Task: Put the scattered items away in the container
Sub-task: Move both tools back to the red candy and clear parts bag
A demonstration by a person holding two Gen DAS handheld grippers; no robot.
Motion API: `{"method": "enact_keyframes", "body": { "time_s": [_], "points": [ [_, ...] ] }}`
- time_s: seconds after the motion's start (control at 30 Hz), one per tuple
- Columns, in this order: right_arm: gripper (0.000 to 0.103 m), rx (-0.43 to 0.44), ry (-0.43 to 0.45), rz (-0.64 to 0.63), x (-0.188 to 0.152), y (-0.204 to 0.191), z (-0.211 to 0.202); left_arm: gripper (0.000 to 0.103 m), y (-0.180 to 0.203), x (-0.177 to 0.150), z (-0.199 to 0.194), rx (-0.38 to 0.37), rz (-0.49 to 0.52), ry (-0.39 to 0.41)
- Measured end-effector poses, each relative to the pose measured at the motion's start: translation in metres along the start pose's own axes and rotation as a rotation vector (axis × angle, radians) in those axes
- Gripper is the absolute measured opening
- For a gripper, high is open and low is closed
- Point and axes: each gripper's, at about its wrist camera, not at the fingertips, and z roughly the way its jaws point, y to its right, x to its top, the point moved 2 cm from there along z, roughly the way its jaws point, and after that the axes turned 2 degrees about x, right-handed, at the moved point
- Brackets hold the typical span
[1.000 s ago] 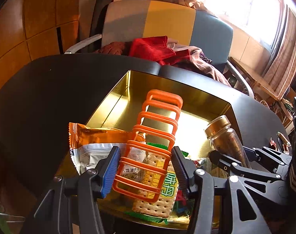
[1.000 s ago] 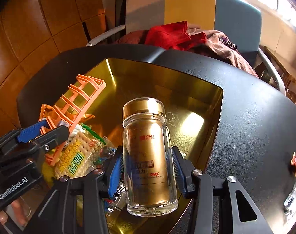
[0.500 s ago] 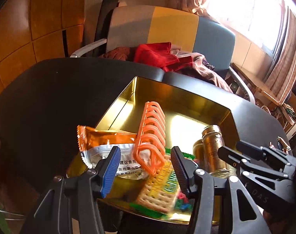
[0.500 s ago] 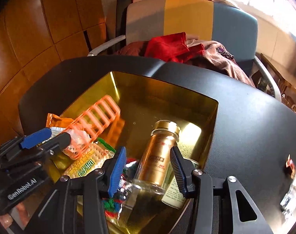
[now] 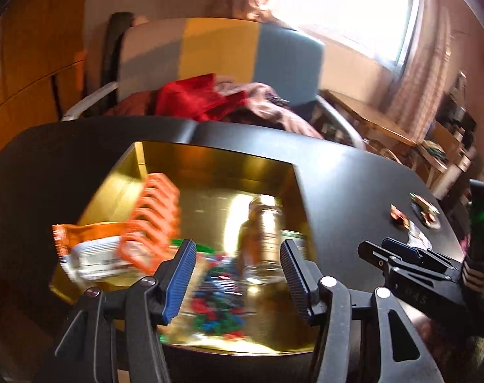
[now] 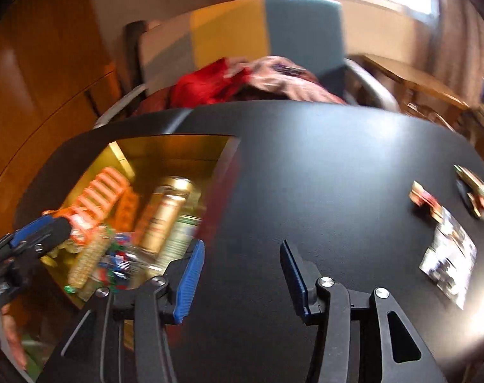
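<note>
Left wrist view first: the left gripper [image 5: 238,274] has its fingers [image 5: 181,274] wide apart with nothing between them, poised over the near edge of the gold container [image 5: 210,172], which sits on the black worktop [image 5: 353,191]. Inside the container lies an orange rack [image 5: 152,220] against the left wall, an orange-and-white snack bag [image 5: 88,249] by the near left corner, a glass jar with a gold lid [image 5: 264,233] toward the right wall, and a blurred heap of small coloured pieces [image 5: 219,300] at the near edge. The right gripper [image 5: 411,271] shows side-on at the right, over bare worktop.

Right wrist view now: the right gripper [image 6: 242,274] is also spread, fingers [image 6: 190,277] empty, over the dark worktop [image 6: 321,175] just right of the container [image 6: 178,146]. Only this view shows the cracker pack [image 6: 85,255] beside the rack [image 6: 98,191], and the jar [image 6: 165,214] lying tilted. It also shows scattered items more plainly: a printed packet [image 6: 449,261] near the right edge and small wrapped sweets [image 6: 423,198] beyond it, all outside the container. The left gripper [image 6: 28,236] pokes in from the left. Everything is motion-blurred.
</note>
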Motion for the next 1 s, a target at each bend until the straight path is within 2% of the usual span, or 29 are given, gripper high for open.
{"method": "enact_keyframes", "body": {
  "time_s": [0.3, 0.53, 0.63, 0.8, 0.9, 0.93, 1.0],
  "points": [
    [0.053, -0.179, 0.017, 0.248, -0.04, 0.126, -0.041, 0.057, 0.081, -0.008, 0.011, -0.127, 0.153, -0.053],
    [0.053, -0.291, 0.038, 0.397, -0.07, 0.205, -0.073, 0.058, 0.147, -0.002, 0.034, -0.21, 0.258, -0.105],
    [0.054, -0.303, 0.05, 0.442, -0.08, 0.228, -0.081, 0.058, 0.174, 0.001, 0.054, -0.238, 0.284, -0.159],
    [0.054, -0.304, 0.075, 0.463, -0.087, 0.251, -0.091, 0.058, 0.219, 0.019, 0.085, -0.253, 0.335, -0.198],
    [0.057, -0.29, 0.1, 0.428, -0.085, 0.253, -0.097, 0.059, 0.25, 0.035, 0.104, -0.305, 0.364, -0.219],
    [0.06, -0.293, 0.101, 0.412, -0.082, 0.253, -0.095, 0.06, 0.255, 0.039, 0.109, -0.305, 0.369, -0.223],
    [0.061, -0.298, 0.103, 0.379, -0.077, 0.251, -0.093, 0.06, 0.271, 0.047, 0.121, -0.319, 0.391, -0.229]
  ]
}}
